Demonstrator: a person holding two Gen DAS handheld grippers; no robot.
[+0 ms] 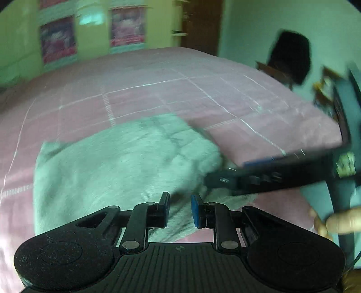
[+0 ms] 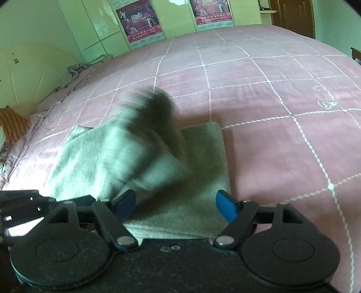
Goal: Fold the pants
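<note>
The pale grey-green pants (image 1: 117,162) lie partly folded on the pink checked bedcover (image 1: 158,94). My left gripper (image 1: 180,208) hovers over their near edge. A narrow gap shows between its blue pads, with cloth under it and nothing pinched. My right gripper (image 2: 176,205) is open wide above the flat folded part of the pants (image 2: 203,171). A blurred, raised flap of the pants (image 2: 144,144) is just beyond its left finger. In the left wrist view the right gripper (image 1: 230,171) reaches in from the right, its tips at the pants' right edge.
The pink bedcover (image 2: 270,90) stretches far back and to the right. Green cupboards with posters (image 2: 137,20) stand behind the bed, beside a brown door (image 2: 293,15). An orange striped pillow (image 2: 13,126) and crumpled grey cloth (image 2: 76,69) lie at the left edge. A hand (image 1: 338,222) shows at the right.
</note>
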